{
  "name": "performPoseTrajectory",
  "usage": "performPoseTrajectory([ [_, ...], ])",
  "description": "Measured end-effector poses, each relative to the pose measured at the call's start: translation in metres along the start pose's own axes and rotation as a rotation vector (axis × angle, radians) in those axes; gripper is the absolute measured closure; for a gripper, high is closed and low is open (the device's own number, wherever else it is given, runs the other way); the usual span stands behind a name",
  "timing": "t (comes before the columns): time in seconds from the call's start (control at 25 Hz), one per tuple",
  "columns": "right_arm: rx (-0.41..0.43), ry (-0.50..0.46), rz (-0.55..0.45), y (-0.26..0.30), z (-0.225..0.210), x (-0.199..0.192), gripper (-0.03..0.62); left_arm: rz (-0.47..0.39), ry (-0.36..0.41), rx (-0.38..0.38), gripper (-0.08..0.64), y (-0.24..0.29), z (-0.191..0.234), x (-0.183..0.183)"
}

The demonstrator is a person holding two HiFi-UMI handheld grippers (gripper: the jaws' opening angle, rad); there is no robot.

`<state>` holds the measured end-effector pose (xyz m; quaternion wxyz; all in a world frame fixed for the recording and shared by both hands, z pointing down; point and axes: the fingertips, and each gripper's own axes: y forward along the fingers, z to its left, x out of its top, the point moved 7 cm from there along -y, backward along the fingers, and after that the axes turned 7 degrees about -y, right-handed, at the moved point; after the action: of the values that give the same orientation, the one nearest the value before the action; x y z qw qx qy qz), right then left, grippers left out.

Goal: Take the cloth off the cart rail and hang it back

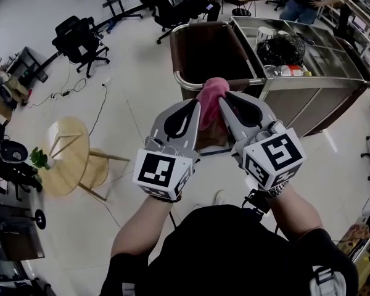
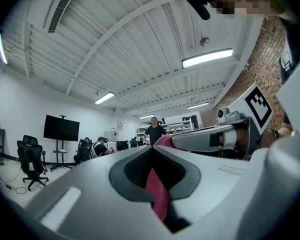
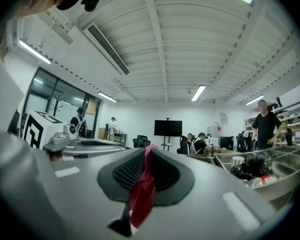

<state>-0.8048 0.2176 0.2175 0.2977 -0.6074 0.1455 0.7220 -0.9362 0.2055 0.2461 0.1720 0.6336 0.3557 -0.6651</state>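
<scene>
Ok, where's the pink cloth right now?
Centre of the head view: the pink cloth is pinched by both the left gripper and right gripper, close by the cart rail.

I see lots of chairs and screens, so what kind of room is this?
Probably an open office or lab workspace: there are black swivel chairs, a big screen on a stand, and people sitting at monitors.
</scene>
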Motion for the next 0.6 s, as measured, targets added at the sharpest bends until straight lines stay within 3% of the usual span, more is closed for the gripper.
performPoseTrajectory([
  [0.6,0.002,0.002,0.015,-0.0048,0.0084,-0.0023,0.558,-0.004,-0.002,0.008,0.557,-0.0103,-0.0071,-0.0007],
])
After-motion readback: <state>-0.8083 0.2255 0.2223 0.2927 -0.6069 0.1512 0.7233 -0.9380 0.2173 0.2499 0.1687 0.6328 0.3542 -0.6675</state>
